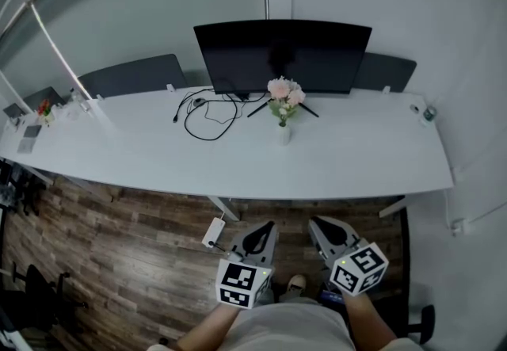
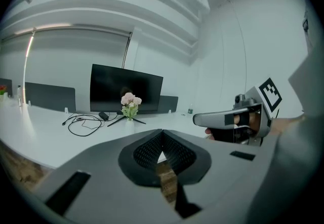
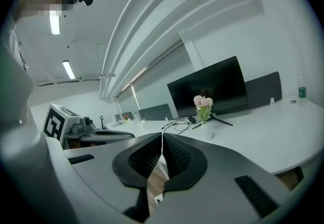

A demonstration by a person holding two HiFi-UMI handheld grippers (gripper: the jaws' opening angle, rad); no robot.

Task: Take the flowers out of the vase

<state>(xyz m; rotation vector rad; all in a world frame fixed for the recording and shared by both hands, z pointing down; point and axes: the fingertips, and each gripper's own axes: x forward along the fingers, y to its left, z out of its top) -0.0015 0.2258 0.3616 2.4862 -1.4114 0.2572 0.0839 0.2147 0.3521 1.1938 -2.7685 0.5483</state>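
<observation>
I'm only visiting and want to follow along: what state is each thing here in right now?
flowers: in the vase, not yet taken out.
vase: upright on the table.
monitor: screen dark.
cable: lying in loose loops on the table.
left gripper: shut, empty, short of the table.
right gripper: shut, empty, short of the table.

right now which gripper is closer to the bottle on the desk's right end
Right. The right gripper is short of the desk, left of the bottle; the left gripper is farther left.
</observation>
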